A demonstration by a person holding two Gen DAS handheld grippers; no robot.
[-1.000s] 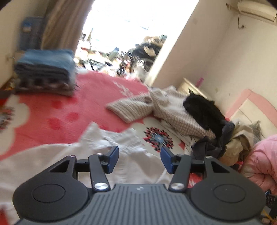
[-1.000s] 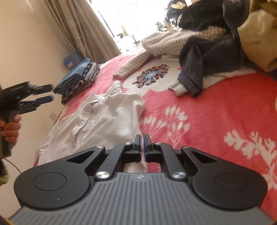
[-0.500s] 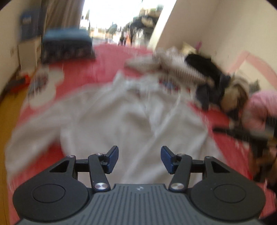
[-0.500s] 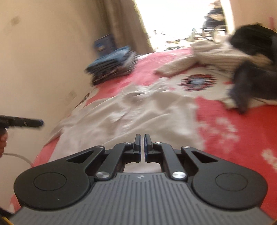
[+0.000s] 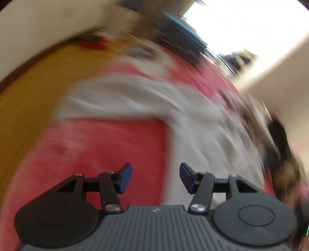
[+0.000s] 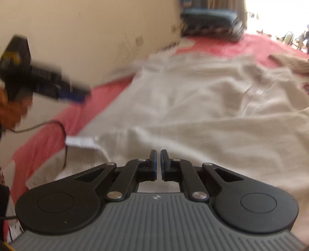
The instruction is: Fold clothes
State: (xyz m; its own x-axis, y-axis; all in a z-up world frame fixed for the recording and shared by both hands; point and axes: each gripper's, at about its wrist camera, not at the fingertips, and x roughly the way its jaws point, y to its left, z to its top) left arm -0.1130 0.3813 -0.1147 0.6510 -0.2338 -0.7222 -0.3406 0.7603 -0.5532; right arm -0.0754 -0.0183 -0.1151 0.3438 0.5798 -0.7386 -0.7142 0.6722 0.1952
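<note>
Reaching for the white shirt's edge

Our left gripper (image 5: pixel 155 177) was spread, the white shirt (image 5: pixel 202 135) beyond its right finger; our right gripper (image 6: pixel 158 164), nearly pressed together, seemed empty; we should pinch hem only.

Your left wrist view is smeared throughout: the white shirt (image 5: pixel 193 123) shows only as a pale streak across the red bedspread (image 5: pixel 108 146), and you cannot make out its collar, sleeves or edges. The dark shapes far up (image 5: pixel 173 32) and at the right edge (image 5: pixel 280 146) are too blurred to name.

In your right wrist view, the near hem of the shirt (image 6: pixel 193 100) is hidden behind the right gripper (image 6: pixel 158 164), so whether cloth sits between its fingertips cannot be told. The left gripper (image 6: pixel 77 95) is blurred at the left; its finger gap is unreadable there. The hand (image 6: pixel 11 112) holding it is cut by the picture's edge. The folded stack (image 6: pixel 210 17) far off is soft, its layers indistinct.
</note>
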